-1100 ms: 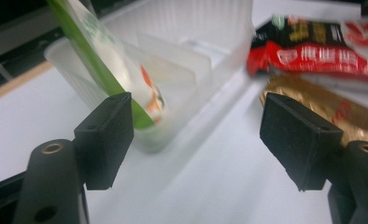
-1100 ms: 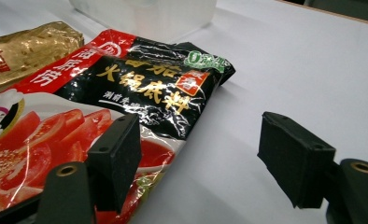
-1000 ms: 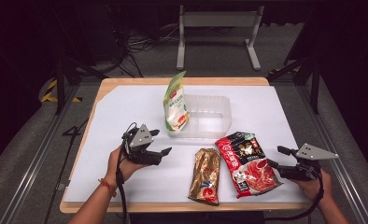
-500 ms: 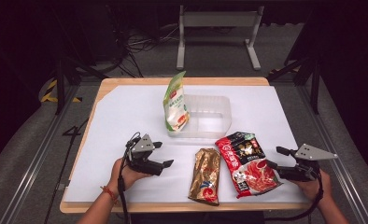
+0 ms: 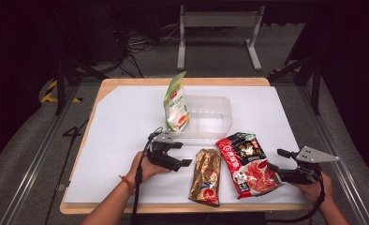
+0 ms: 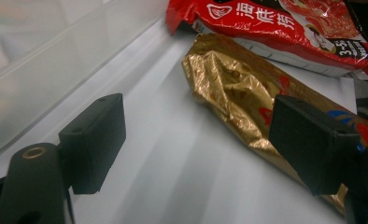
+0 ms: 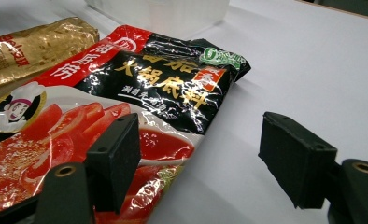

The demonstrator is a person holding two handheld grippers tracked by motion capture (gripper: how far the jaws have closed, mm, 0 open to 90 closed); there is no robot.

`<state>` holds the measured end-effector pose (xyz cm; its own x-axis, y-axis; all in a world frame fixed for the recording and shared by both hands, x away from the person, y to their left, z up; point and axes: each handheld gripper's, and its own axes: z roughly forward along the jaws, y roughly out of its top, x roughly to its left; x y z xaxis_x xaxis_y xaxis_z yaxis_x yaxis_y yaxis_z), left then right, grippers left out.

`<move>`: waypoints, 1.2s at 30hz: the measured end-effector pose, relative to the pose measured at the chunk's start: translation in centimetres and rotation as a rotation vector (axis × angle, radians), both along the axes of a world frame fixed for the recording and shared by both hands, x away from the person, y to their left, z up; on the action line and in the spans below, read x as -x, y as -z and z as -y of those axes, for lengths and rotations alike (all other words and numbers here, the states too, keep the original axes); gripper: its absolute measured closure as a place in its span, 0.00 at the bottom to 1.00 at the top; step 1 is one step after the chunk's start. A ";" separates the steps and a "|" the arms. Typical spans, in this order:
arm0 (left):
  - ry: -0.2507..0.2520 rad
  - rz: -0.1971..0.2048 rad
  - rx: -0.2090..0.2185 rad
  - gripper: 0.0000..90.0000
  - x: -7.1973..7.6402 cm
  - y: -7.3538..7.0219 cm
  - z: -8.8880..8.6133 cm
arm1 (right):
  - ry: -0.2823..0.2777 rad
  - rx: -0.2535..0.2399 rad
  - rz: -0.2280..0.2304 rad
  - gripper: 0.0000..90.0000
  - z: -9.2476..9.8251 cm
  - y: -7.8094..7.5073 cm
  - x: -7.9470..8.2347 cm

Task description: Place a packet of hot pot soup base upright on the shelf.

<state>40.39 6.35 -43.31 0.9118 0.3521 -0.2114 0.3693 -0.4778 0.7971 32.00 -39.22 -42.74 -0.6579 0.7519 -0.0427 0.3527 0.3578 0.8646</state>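
1. The gold packet (image 5: 206, 176) lies flat on the white surface (image 5: 121, 117), near its front edge, long axis running roughly twelve to six with the top leaning a shade toward one o'clock.
2. Your left gripper (image 5: 173, 157) sits at about nine o'clock from the packet's upper end, just beside it and not touching. It is plainly the nearer of your two tools.
3. Its jaws have just been opening and stand well apart. In the left gripper view the gold packet (image 6: 247, 93) runs past the far jaw, with bare surface in the gap, so nothing is pinched.
4. My read: you need to slide toward three o'clock and straddle the packet across its narrow width, not along its length.
5. At three o'clock from the gold packet lies the red soup-base pouch (image 5: 248, 161), touching or nearly so. Mind you don't catch its edge.
6. Your right gripper (image 5: 278, 161) waits at the pouch's three o'clock side, jaws apart, with the red soup-base pouch (image 7: 126, 93) under one jaw and unclamped.
7. At twelve o'clock is the clear tub (image 5: 210, 117), with the green pouch (image 5: 175, 103) leaning at its left end.
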 end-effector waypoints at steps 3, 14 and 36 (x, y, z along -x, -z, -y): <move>0.002 -0.031 0.025 0.22 -0.6 0.1 1.1 | -0.006 0.007 -0.003 0.33 -0.1 0.1 0.0; 0.004 -0.067 0.010 0.22 -2.4 0.7 4.5 | -0.011 0.006 -0.004 0.33 -0.2 0.1 0.0; 0.011 -0.191 0.039 0.77 -2.5 1.8 6.3 | -0.015 -0.010 -0.013 0.33 -0.1 0.1 0.0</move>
